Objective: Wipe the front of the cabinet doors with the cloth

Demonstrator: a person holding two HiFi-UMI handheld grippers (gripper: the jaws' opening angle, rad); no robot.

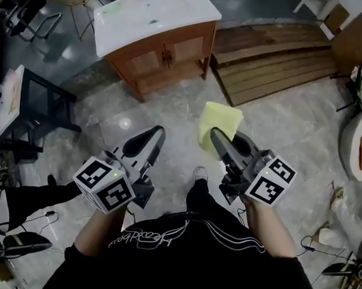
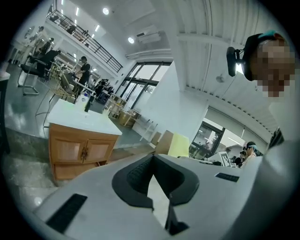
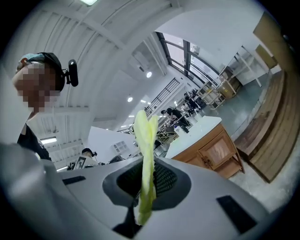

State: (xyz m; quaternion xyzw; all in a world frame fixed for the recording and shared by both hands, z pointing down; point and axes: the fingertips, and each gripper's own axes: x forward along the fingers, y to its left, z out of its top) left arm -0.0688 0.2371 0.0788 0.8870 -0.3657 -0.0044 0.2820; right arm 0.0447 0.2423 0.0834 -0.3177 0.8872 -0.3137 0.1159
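**Two hand-held grippers over a workshop floor, cloth in the right one**

Head view, looking steeply down. The floor (image 1: 171, 109) is glossy, mottled grey stone with a bright glare spot left of centre.

At upper centre stands the cabinet (image 1: 174, 69). It is a boxy unit of orange-brown wood with an open shelf at its base, under a smooth white top (image 1: 153, 15). Its two panelled doors (image 1: 164, 54) are closed, and dark handles sit where they meet. Bare wooden planks (image 1: 273, 58) lie in a slatted stack at upper right, just beside the cabinet.

The cloth (image 1: 220, 120) is pale yellow, soft and roughly square. It is at frame centre, well apart from the cabinet.

The right hand-held gripper (image 1: 215, 137) has its jaws clamped on the cloth's lower edge. In the right gripper view the cloth appears as a thin folded strip pinched between dark ribbed pads.

The left hand-held gripper (image 1: 155, 136), at lower left of the cloth, has its jaws drawn together with nothing between them. The left gripper view shows the same.

Both grippers are matt grey plastic. Each carries a white marker cube (image 1: 104, 185) printed with black square patterns.

White cursive lettering runs upside down across the person's black shirt (image 1: 179, 258) at the bottom edge. It cannot be read with certainty.
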